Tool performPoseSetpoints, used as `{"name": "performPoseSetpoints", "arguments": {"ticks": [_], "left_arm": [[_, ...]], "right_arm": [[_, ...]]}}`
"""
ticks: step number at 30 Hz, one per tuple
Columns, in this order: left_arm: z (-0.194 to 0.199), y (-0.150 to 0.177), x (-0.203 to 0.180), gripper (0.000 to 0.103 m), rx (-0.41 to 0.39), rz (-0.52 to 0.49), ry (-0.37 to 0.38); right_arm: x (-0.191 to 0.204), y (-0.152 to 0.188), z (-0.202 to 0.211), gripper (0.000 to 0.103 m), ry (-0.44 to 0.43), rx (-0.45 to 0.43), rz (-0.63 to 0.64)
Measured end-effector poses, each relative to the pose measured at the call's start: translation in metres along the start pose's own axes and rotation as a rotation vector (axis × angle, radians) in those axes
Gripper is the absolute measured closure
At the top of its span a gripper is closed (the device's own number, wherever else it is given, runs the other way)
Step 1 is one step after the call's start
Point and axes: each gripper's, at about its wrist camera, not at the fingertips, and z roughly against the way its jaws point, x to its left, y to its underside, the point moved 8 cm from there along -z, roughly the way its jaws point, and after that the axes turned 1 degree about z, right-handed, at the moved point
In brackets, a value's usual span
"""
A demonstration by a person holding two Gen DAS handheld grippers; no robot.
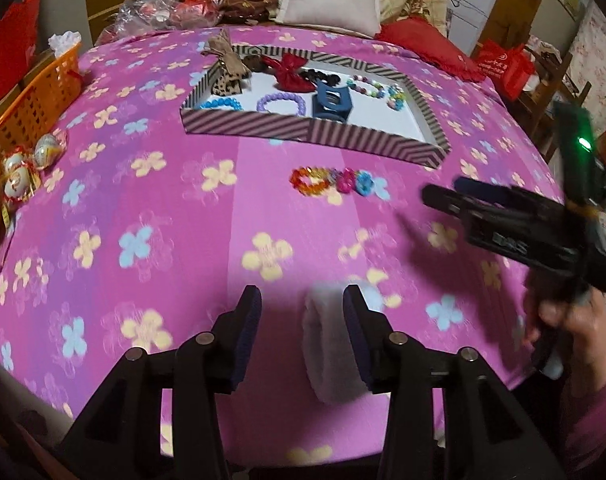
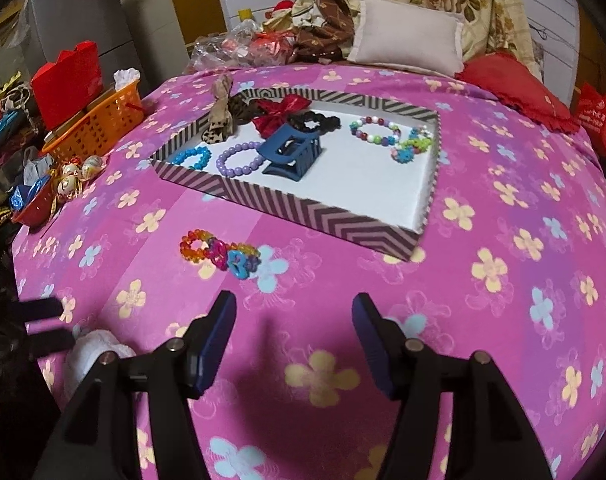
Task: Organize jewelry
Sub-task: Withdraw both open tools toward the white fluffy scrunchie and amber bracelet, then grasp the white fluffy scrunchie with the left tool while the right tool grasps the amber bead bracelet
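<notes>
A striped box (image 1: pixel 303 130) (image 2: pixel 323 216) lies on the pink flowered bedspread and holds bead bracelets, a blue claw clip (image 1: pixel 330 101) (image 2: pixel 293 154), a red bow (image 2: pixel 281 114) and dark hair ties. A colourful beaded bracelet with flower rings (image 1: pixel 331 181) (image 2: pixel 219 254) lies on the spread in front of the box. My left gripper (image 1: pixel 302 332) is open, with a white fluffy band (image 1: pixel 331 350) (image 2: pixel 93 350) lying against its right finger. My right gripper (image 2: pixel 294 338) is open and empty above the spread; it shows at the right in the left wrist view (image 1: pixel 455 196).
An orange basket (image 1: pixel 31 96) (image 2: pixel 99 124), wrapped toy eggs (image 1: pixel 27 164) and red bags sit at the left edge. Pillows (image 2: pixel 409 36), a red cushion (image 2: pixel 515 88) and clutter line the far side of the bed.
</notes>
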Motion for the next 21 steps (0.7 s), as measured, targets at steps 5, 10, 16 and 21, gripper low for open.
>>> {"name": "performPoseSetpoints", "arguments": {"ticks": [5, 10, 16, 21], "left_arm": [[0.002, 0.016, -0.009, 0.05, 0.023, 0.018, 0.021], [-0.014, 0.029, -0.012, 0.05, 0.053, -0.002, -0.013], [-0.027, 0.029, -0.009, 0.05, 0.064, 0.0, -0.009], [-0.032, 0.025, -0.009, 0.075, 0.048, 0.005, 0.044]], "right_arm": [[0.019, -0.007, -0.019, 0.038, -0.028, 0.017, 0.075], [0.037, -0.014, -0.042, 0.038, -0.064, 0.033, 0.145], [0.049, -0.017, -0.067, 0.067, -0.052, 0.05, 0.231], [0.046, -0.016, -0.067, 0.089, -0.058, 0.035, 0.222]]}}
